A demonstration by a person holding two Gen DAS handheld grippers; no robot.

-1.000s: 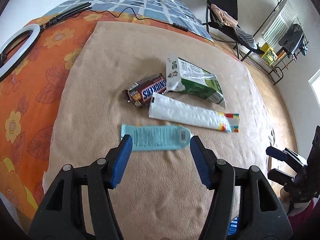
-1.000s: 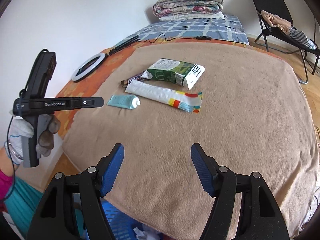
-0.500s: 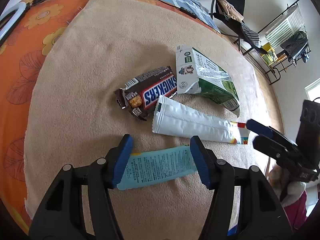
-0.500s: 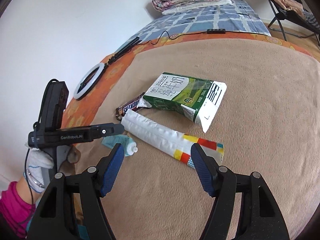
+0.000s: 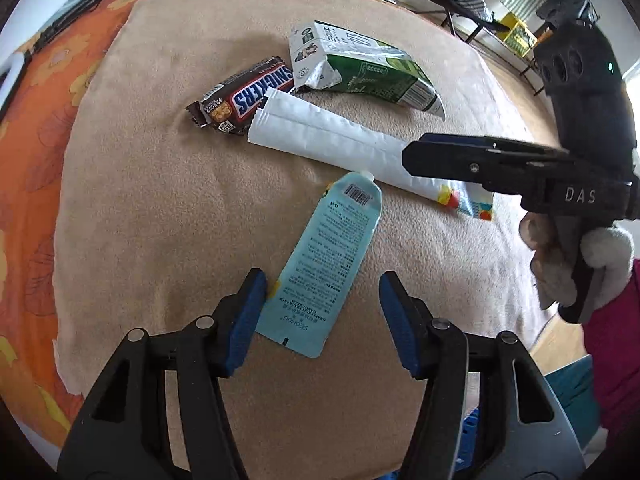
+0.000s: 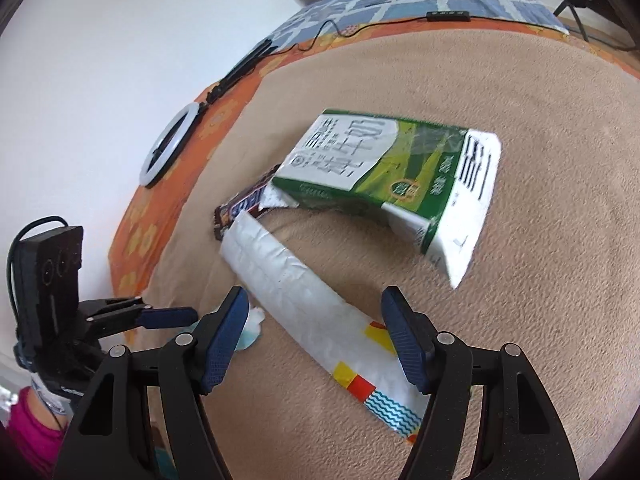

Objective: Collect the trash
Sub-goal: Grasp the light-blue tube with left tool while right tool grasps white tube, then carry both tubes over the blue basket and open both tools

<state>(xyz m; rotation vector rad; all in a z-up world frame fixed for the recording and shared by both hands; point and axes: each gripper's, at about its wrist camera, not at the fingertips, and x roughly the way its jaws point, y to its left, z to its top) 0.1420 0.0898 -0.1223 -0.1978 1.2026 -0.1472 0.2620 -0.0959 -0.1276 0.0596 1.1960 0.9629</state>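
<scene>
Already both grippers are straddling flat trash near the bed's near edge with fingers open, left gripper around the blue tube, right gripper around the white wrapper, risking pinching blanket instead.

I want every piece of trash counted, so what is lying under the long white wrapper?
The white wrapper overlaps one end of the Snickers wrapper, whose other end shows uncovered. Elsewhere it rests on the beige blanket. Whether anything smaller hides beneath cannot be seen.
</scene>
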